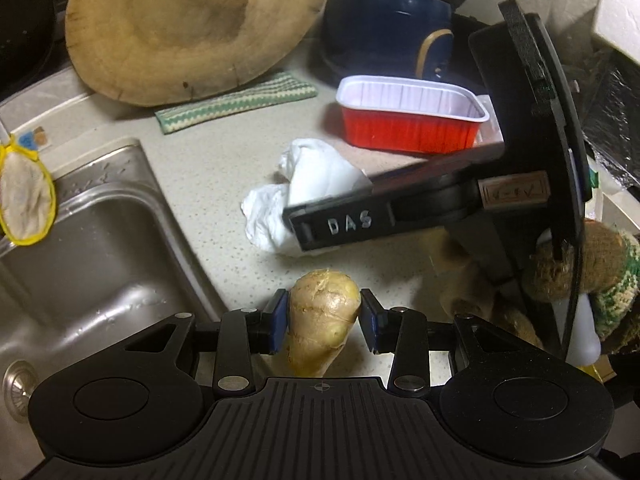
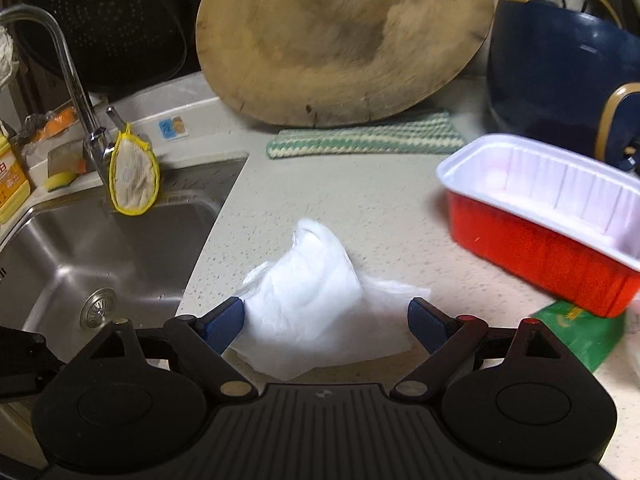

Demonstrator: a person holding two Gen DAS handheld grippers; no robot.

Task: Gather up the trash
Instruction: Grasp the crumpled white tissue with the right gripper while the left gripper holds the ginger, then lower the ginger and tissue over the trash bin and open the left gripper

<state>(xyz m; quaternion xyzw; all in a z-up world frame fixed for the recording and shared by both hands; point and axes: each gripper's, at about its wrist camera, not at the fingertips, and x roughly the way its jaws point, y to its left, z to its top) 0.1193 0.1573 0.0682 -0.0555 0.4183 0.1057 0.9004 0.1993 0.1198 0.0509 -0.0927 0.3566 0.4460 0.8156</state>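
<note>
My left gripper is shut on a piece of ginger, held between the blue pads just above the counter. A crumpled white tissue lies on the counter beyond it. The right gripper's black body reaches over that tissue. In the right wrist view, my right gripper is open, its fingers on either side of the tissue. A red tray with a white inside stands to the right, also in the left wrist view. A green wrapper lies by the tray.
A steel sink with tap lies left. A round wooden board leans at the back over a green striped cloth. A dark blue kettle stands back right. A yellow-edged scrubber hangs on the tap.
</note>
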